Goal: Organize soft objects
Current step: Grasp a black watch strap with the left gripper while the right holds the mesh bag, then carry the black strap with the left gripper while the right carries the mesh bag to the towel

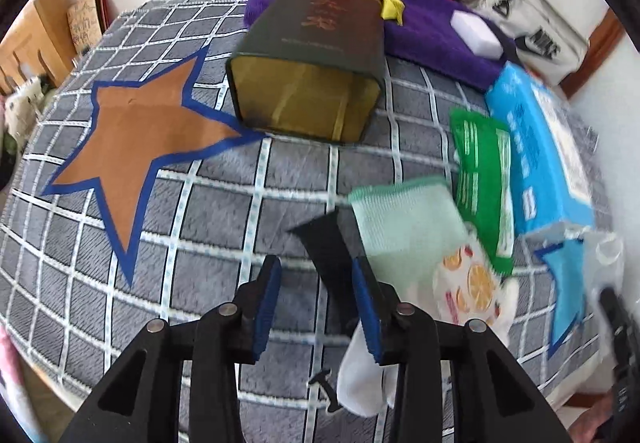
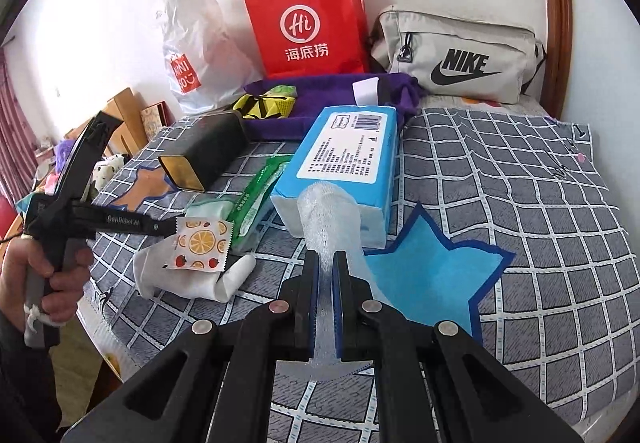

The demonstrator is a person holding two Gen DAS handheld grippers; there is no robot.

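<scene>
My left gripper [image 1: 316, 283] hangs over the checked bedspread [image 1: 200, 283], its blue pads apart with nothing between them. A white sock [image 1: 364, 375] lies just under its right finger. Beside it are a fruit-print packet [image 1: 468, 283] and a mint-green cloth [image 1: 404, 219]. My right gripper [image 2: 326, 283] is shut on a strip of bubble wrap [image 2: 328, 215], lifted in front of the blue tissue pack [image 2: 348, 163]. A blue star [image 2: 432, 275] lies to its right and a brown star [image 1: 148, 147] at the left. In the right wrist view the left gripper [image 2: 170, 227] reaches the fruit-print packet [image 2: 202, 243].
A dark tin box [image 1: 308, 83] lies on its side mid-bed. Behind it is a purple towel [image 1: 432, 31] with a white sponge [image 1: 476, 31] on it. A green wipes pack [image 1: 484, 179] lies beside the tissue pack. A red paper bag [image 2: 308, 27], a plastic bag [image 2: 200, 43] and a grey bag [image 2: 456, 55] line the wall.
</scene>
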